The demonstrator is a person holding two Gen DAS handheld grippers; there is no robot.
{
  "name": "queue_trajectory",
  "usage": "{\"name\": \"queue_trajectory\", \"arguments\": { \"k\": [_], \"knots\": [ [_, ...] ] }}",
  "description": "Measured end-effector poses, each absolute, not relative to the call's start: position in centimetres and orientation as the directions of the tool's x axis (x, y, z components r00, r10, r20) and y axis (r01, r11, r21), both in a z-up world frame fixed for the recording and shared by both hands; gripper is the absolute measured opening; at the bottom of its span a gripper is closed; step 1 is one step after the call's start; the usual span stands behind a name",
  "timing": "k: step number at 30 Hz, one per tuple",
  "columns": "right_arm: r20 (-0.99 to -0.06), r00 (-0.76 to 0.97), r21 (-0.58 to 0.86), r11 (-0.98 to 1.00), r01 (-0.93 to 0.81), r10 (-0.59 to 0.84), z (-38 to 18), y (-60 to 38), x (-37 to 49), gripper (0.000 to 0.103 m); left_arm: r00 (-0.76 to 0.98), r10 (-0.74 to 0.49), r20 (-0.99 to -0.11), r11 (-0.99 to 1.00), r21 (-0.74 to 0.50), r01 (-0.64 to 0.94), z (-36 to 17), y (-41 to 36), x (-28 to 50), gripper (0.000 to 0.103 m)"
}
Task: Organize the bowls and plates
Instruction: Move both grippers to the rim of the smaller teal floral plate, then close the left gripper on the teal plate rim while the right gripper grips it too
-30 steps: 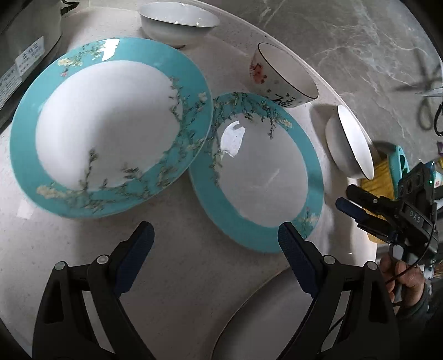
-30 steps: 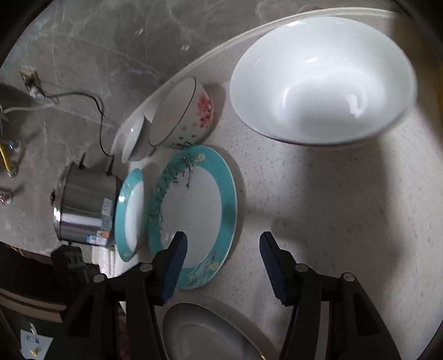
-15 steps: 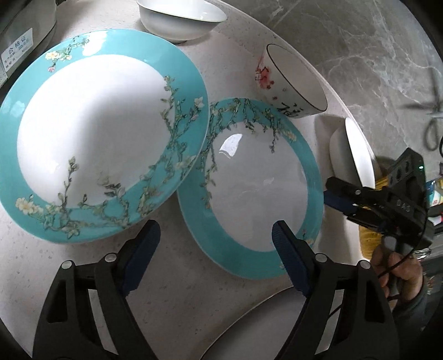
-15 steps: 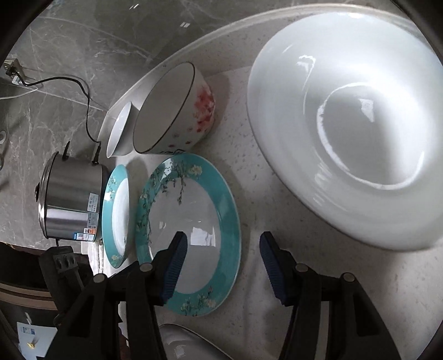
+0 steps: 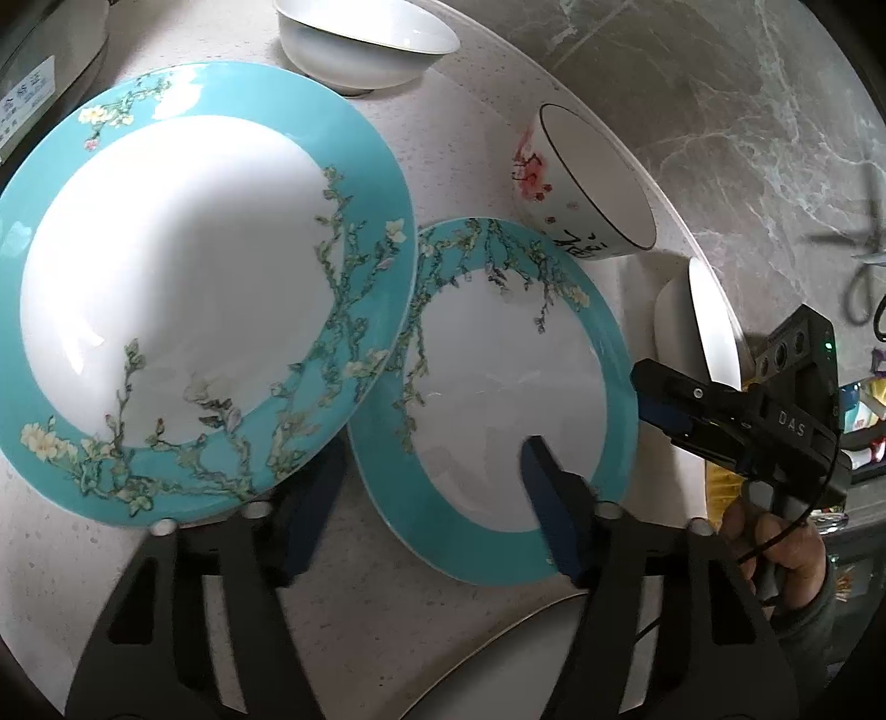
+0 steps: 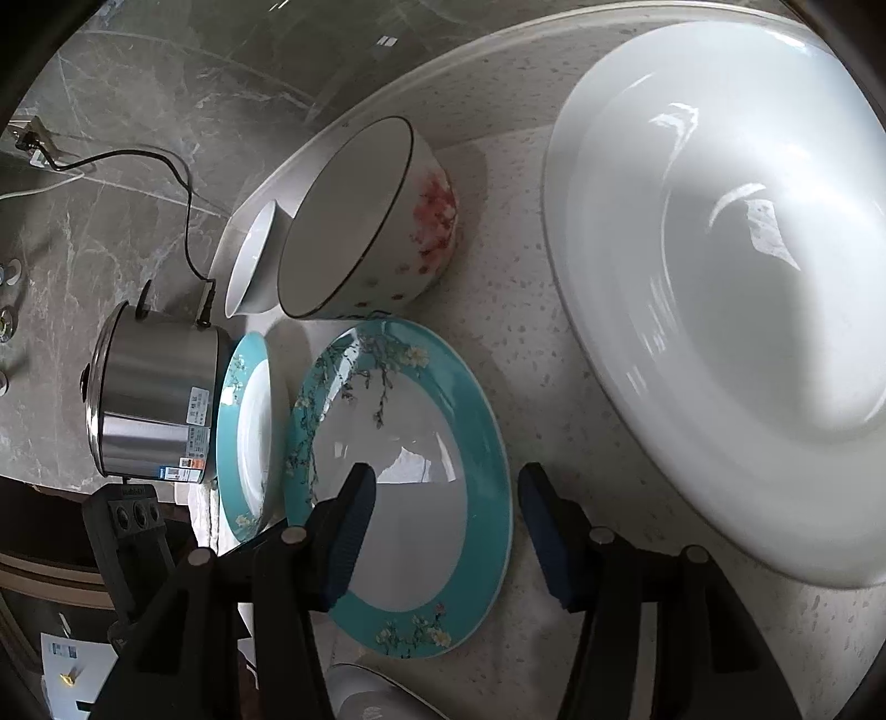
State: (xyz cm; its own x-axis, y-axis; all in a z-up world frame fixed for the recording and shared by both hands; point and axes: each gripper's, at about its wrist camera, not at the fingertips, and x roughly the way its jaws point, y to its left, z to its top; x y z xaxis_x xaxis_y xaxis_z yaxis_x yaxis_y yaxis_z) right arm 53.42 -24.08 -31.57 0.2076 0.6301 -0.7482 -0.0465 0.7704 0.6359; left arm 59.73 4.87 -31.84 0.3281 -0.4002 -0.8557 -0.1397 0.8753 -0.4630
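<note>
Two teal-rimmed plates with a blossom-branch pattern lie on a speckled, off-white counter (image 5: 454,138). The larger plate (image 5: 183,288) sits to the left in the left wrist view, and its rim overlaps the rim of the smaller plate (image 5: 498,399) beside it. In the right wrist view the smaller plate (image 6: 410,482) lies flat in the centre, with the larger plate (image 6: 249,437) seen edge-on behind it.

A bowl with red flowers (image 5: 581,188) and black characters stands just beyond the smaller plate. A small white bowl (image 5: 703,327) stands next to it at the counter edge. A wide white bowl (image 5: 365,44) stands past the larger plate; in the right wrist view this bowl (image 6: 736,288) fills the right side. The rim of a further white dish (image 5: 515,659) shows at the near edge.

The left gripper (image 5: 426,498) has its jaws wide apart. One finger lies under the near rim of the larger plate; the other is over the smaller plate. The right gripper (image 6: 443,531) also has its jaws wide apart and grips nothing; one finger is over the smaller plate, the other over bare counter.

A stainless steel pot (image 6: 149,399) with a power cord (image 6: 177,183) stands at the counter edge behind the larger plate. The counter edge is curved. Beyond it the floor (image 5: 747,111) is grey veined marble.
</note>
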Motion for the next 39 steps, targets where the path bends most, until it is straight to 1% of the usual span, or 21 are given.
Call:
{"name": "queue_trajectory", "arguments": {
  "k": [6,9,16,17,19,20,21,22,24,26,28,32,34,35,39],
  "knots": [
    [-0.758,0.192,0.625,0.778,-0.061,0.624,-31.5,-23.7,53.6,0.058,0.302,-0.407,-0.862,0.875,-0.463,-0.141,-31.9,4.7,60.2,0.054],
    [-0.765,0.181,0.616,0.785,-0.073,0.618,-31.4,-23.4,53.6,0.057,0.293,-0.417,-0.86,0.867,-0.473,-0.156,-31.9,4.9,60.4,0.052],
    [-0.782,0.177,0.596,0.8,-0.065,0.597,-31.3,-23.2,53.7,0.053,0.296,-0.408,-0.864,0.857,-0.474,-0.203,-32.2,5.0,60.4,0.052],
    [-0.797,0.179,0.574,0.816,-0.072,0.577,-31.2,-23.0,53.7,0.049,0.299,-0.406,-0.863,0.855,-0.475,-0.208,-32.2,5.0,60.4,0.052],
    [-0.833,0.185,0.514,0.853,-0.088,0.521,-31.0,-22.7,53.8,0.03,0.305,-0.405,-0.862,0.85,-0.478,-0.221,-32.2,5.1,60.3,0.052],
    [-0.847,0.187,0.489,0.868,-0.088,0.497,-31.0,-22.8,53.8,0.026,0.308,-0.401,-0.863,0.849,-0.476,-0.228,-32.2,5.1,60.2,0.051],
    [-0.851,0.187,0.485,0.871,-0.079,0.491,-31.1,-23.0,53.9,0.021,0.309,-0.391,-0.867,0.852,-0.468,-0.234,-32.2,5.1,60.2,0.046],
    [-0.849,0.187,0.492,0.868,-0.066,0.495,-31.2,-23.3,53.9,0.019,0.308,-0.386,-0.87,0.855,-0.463,-0.236,-32.2,5.2,60.1,0.044],
    [-0.833,0.179,0.53,0.848,-0.015,0.524,-31.6,-24.1,54.1,0.018,0.303,-0.39,-0.869,0.853,-0.465,-0.236,-32.2,5.4,60.1,0.043],
    [-0.825,0.18,0.546,0.838,0.011,0.536,-31.7,-24.5,54.2,0.021,0.301,-0.384,-0.873,0.856,-0.459,-0.24,-32.3,5.5,60.0,0.038],
    [-0.844,0.187,0.506,0.862,-0.033,0.502,-31.2,-23.8,54.4,0.023,0.301,-0.377,-0.876,0.859,-0.452,-0.24,-32.3,5.7,59.9,0.03],
    [-0.863,0.185,0.465,0.882,-0.073,0.471,-30.8,-23.1,54.5,0.026,0.299,-0.376,-0.877,0.86,-0.45,-0.239,-32.4,5.9,59.7,0.026],
    [-0.879,0.183,0.429,0.898,-0.099,0.44,-30.7,-22.7,54.5,0.017,0.3,-0.376,-0.877,0.86,-0.451,-0.241,-32.4,6.0,59.7,0.026],
    [-0.884,0.186,0.417,0.903,-0.101,0.429,-30.7,-22.7,54.4,0.016,0.3,-0.374,-0.877,0.859,-0.45,-0.243,-32.4,6.0,59.7,0.025],
    [-0.878,0.192,0.428,0.898,-0.101,0.439,-30.8,-23.0,54.3,0.015,0.302,-0.37,-0.879,0.857,-0.448,-0.253,-32.6,6.6,59.7,0.015]
  ]
}}
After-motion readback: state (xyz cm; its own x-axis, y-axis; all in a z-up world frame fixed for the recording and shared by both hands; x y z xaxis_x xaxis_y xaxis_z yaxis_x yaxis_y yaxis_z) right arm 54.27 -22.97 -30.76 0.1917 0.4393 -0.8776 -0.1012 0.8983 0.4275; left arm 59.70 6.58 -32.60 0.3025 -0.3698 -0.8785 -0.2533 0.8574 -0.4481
